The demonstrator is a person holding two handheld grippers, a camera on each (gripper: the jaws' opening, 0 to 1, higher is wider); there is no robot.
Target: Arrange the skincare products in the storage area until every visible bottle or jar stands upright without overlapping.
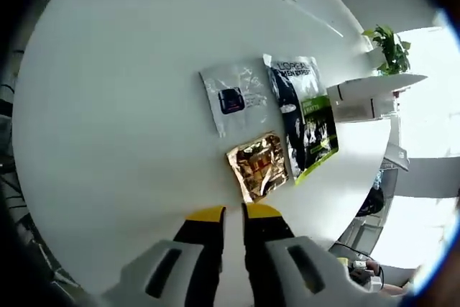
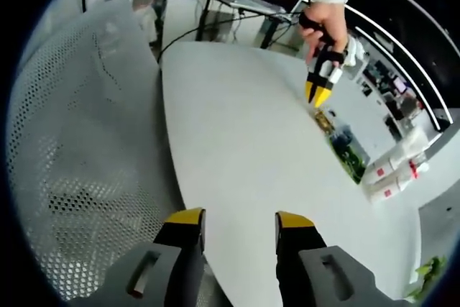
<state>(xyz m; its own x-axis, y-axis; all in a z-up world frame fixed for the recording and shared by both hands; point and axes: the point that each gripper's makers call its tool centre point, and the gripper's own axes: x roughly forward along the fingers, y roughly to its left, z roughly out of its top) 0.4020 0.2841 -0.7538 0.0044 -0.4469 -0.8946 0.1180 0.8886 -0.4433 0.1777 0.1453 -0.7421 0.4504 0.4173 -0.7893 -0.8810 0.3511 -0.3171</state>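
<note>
Three flat skincare sachets lie on the white table (image 1: 122, 106): a clear-white one (image 1: 233, 95), a black and green L'Oreal packet (image 1: 305, 116) and a gold one (image 1: 259, 165). My left gripper (image 1: 233, 213) hovers just short of the gold sachet, its yellow-tipped jaws almost together and holding nothing. In the right gripper view a hand holds that left gripper (image 2: 317, 97) above the gold sachet (image 2: 325, 120), with the green packet (image 2: 348, 157) beyond. My right gripper (image 2: 241, 221) stands open over the table's near edge, far from the sachets and holding nothing.
White boxes with red marks (image 2: 392, 174) lie at the table's far side, seen too as white boxes (image 1: 363, 98). A potted plant (image 1: 392, 48) stands behind them. A white mesh chair back (image 2: 79, 141) is left of the right gripper. Desks and monitors fill the background.
</note>
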